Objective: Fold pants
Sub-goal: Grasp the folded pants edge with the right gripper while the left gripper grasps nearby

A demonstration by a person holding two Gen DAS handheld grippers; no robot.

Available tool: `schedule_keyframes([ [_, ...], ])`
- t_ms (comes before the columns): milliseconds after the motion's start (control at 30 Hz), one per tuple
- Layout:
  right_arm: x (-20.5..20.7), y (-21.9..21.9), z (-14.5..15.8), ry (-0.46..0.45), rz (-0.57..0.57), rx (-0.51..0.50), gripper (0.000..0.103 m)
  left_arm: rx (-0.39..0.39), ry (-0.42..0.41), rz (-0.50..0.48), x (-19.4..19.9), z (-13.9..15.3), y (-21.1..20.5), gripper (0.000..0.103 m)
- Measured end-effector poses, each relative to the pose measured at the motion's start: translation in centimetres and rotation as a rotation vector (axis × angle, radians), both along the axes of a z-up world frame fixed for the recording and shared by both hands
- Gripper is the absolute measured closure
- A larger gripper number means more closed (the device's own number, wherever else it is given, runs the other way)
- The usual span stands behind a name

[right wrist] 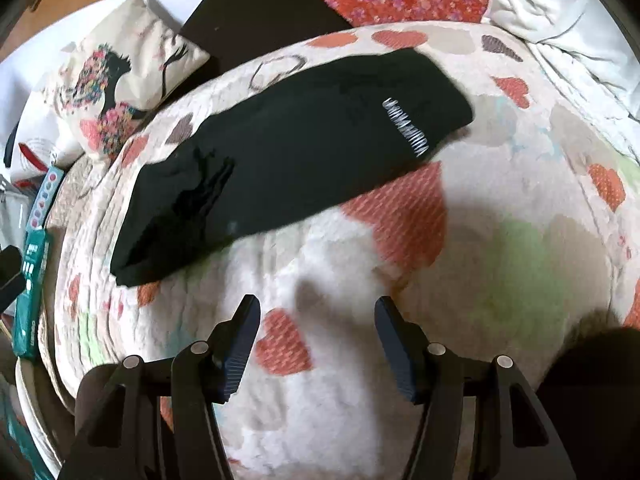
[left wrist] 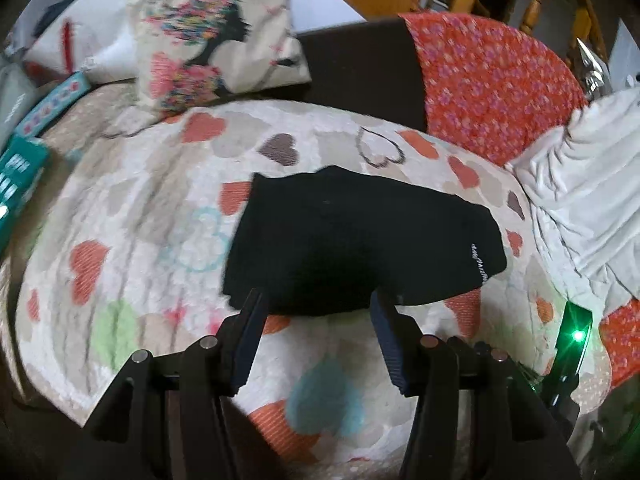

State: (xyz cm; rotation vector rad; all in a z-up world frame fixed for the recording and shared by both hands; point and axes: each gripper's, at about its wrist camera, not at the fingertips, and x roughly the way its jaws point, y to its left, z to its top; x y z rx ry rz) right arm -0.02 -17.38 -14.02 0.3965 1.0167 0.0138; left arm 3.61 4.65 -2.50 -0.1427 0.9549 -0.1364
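Note:
The black pants [left wrist: 360, 240] lie folded into a compact bundle on the heart-patterned blanket [left wrist: 140, 208], with a small white logo on the right end. My left gripper [left wrist: 316, 300] is open and empty, just short of the bundle's near edge. In the right wrist view the pants [right wrist: 288, 152] lie as a slanted black strip on the blanket [right wrist: 500, 260]. My right gripper [right wrist: 316, 304] is open and empty, well back from the pants, above bare blanket.
A printed cushion [left wrist: 212, 32] lies at the back left. A dark panel [left wrist: 360, 68] and a red floral cloth [left wrist: 492, 84] lie behind. White fabric [left wrist: 580, 208] is bunched at the right. Teal boxes [left wrist: 20, 176] sit at the left edge.

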Motion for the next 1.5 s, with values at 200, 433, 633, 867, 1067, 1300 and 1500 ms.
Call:
schedule_keyframes([
  [200, 2.7, -6.1, -0.6, -0.020, -0.138, 0.112, 0.039, -0.020, 0.103, -0.182, 6.4, -1.3, -5.7, 0.050],
  [433, 6.4, -9.8, -2.5, -0.031, -0.185, 0.264, 0.039, -0.017, 0.177, -0.361, 14.7, -3.5, -15.2, 0.050],
  [633, 8.6, -9.9, -2.5, -0.117, -0.142, 0.253, 0.034, 0.063, 0.188, -0.477, 21.0, -5.9, -23.8, 0.050],
  [867, 9.4, -10.4, -3.2, -0.198, -0.140, 0.266, 0.034, 0.122, 0.249, -0.580, 24.5, -10.0, -29.4, 0.050],
  [1067, 10.4, -9.8, -2.9, -0.169, -0.108, 0.235, 0.067, 0.195, 0.232, -0.661, 23.7, -10.7, -30.8, 0.071],
  [1300, 10.4, -8.0, 0.2, -0.189, -0.042, 0.203, 0.080, 0.019, 0.193, -0.584, 23.4, -6.6, -25.2, 0.074],
  [1500, 10.7, -3.3, 4.6, -0.246, 0.094, 0.139, 0.081, -0.150, 0.139, -0.452, 23.1, -2.9, -17.1, 0.074],
])
